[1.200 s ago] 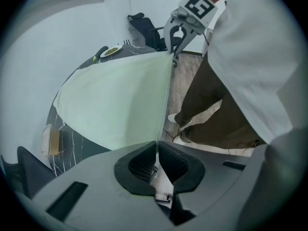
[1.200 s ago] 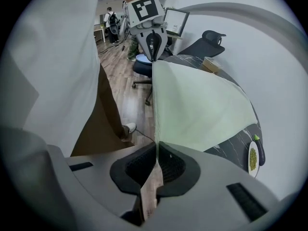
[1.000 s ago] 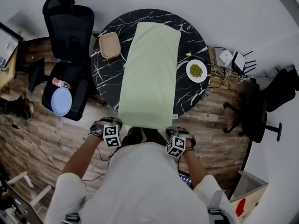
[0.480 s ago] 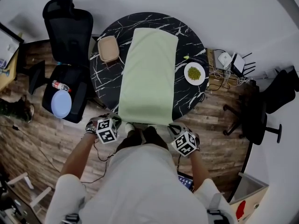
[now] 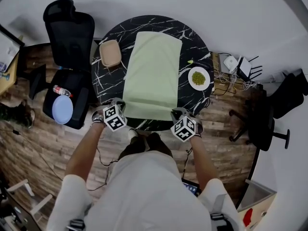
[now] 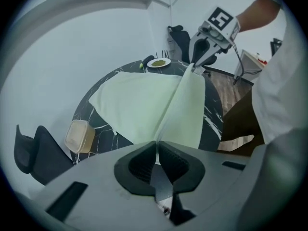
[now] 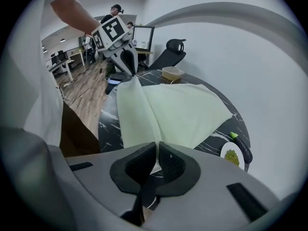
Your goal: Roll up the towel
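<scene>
While the pale green towel (image 5: 153, 69) lies lengthwise across the round black marble table (image 5: 107, 83), with its far end flat on the top, its near edge is lifted clear of the surface and held taut between the two grippers. The left gripper (image 5: 121, 106) has its jaws pressed together on the near left corner of the towel, and in the left gripper view the cloth runs straight up into the pads. The right gripper (image 5: 176, 112) likewise pinches the near right corner, and a ridge of cloth runs from its closed jaws across to the other gripper. Both grippers are at the table's near rim and point steeply down. To the left of the towel, apart from it, a beige rounded box (image 5: 111, 53) sits on the marble; its contents cannot be made out. To the right of the towel, near the table's edge, a white plate (image 5: 199, 78) carries a small heap of green pieces in its centre, and a single green morsel (image 5: 190, 61) lies on the table just beyond it. Off the table, at left, a black office chair (image 5: 70, 37) bears a pale blue dish (image 5: 62, 107) on its seat
</scene>
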`<state>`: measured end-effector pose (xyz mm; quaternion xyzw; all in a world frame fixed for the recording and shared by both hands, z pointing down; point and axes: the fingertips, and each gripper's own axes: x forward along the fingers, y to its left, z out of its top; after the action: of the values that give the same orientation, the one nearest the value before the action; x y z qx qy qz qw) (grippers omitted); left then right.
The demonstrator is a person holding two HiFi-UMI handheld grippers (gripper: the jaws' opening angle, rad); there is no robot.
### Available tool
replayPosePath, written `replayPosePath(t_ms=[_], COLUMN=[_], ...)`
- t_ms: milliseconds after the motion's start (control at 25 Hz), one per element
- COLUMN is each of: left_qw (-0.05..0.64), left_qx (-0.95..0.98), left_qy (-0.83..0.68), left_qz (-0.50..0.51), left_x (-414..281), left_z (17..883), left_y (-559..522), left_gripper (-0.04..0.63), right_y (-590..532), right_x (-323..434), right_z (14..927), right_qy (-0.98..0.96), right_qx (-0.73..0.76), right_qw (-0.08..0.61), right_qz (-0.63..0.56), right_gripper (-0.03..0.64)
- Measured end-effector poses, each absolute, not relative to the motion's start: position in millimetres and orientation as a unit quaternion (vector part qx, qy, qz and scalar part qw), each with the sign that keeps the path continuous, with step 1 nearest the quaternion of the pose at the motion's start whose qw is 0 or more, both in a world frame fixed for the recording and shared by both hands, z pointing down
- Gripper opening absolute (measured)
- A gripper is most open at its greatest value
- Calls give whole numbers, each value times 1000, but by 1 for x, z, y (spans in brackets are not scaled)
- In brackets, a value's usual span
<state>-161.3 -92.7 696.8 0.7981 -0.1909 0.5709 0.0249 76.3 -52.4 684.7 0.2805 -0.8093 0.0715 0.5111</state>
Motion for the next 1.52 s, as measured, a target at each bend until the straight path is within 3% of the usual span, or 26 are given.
replayPosePath(t_ms=[320, 360, 400, 440, 640, 920, 1320, 1440, 1520], left_qw=[21, 23, 27, 32, 35, -6, -13, -15, -18], left_qx=[785, 785, 785, 785, 789, 790, 774, 765, 761], left_qy=[-197, -204, -211, -216, -217, -119, -117, -121, -129], left_qz=[587, 584, 582, 580, 574, 601, 622, 633, 635], left_x=[-153, -153, -154, -155, -164, -167, -162, -165, -166], left_z=[711, 711, 711, 711, 707, 722, 748, 752, 752], left_y=[-108, -110, -111, -112, -101, -40, -31, -39, -45], left_gripper=[17, 57, 151, 201, 215, 230, 239, 192, 143], right_y=[-64, -68, -71, -75, -73, 1, 5, 5, 3], right_x=[82, 84, 86, 89, 95, 97, 95, 88, 88], right_z=[708, 707, 705, 702, 685, 729, 748, 752, 756], right_qy=[-793, -792, -791, -789, -796, -790, -781, -781, -774], right_qx=[289, 299, 311, 324, 340, 190, 152, 147, 153], right_qw=[528, 524, 520, 515, 500, 583, 606, 606, 614], right_qz=[90, 88, 86, 81, 41, 10, -13, -21, -24], right_gripper=[17, 58, 115, 138, 138, 130, 130, 129, 84])
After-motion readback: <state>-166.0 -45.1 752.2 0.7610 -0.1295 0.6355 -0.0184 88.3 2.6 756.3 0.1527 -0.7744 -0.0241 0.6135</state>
